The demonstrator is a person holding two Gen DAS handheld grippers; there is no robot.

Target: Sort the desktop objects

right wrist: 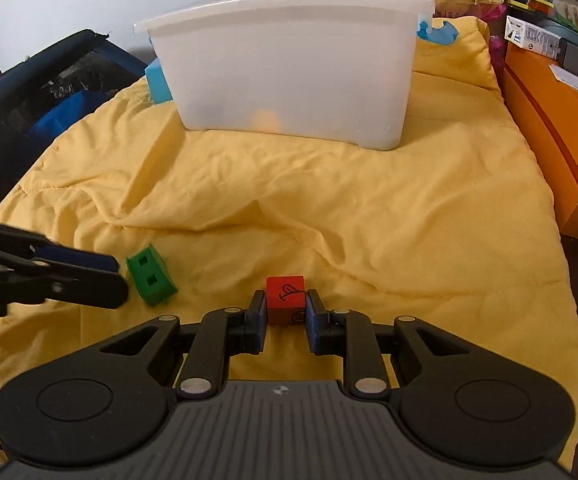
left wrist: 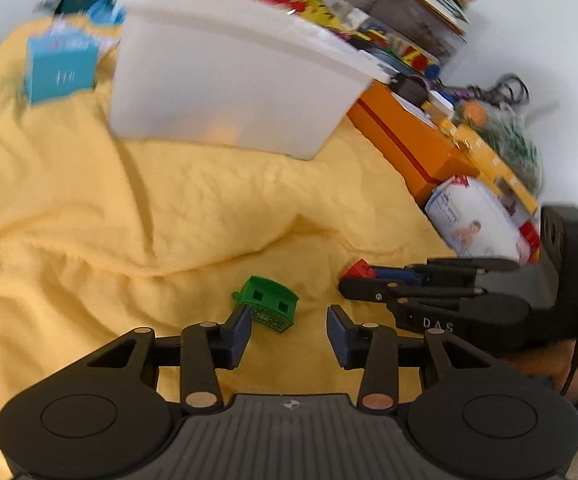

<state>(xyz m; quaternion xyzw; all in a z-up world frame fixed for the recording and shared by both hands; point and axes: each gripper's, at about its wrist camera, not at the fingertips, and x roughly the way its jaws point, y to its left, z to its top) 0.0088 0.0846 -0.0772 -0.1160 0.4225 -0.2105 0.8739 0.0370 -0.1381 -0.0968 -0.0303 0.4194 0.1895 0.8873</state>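
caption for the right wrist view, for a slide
Right gripper clamps red cube on yellow blanket; green toy house lies left.

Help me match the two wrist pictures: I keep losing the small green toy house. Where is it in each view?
Left wrist view: the green toy house lies low, centre, on the yellow blanket, just beyond the left gripper, near its left finger.
Right wrist view: it lies lower left, beside the left gripper's tip.
Shared landmark: the white plastic bin, behind the house in both.
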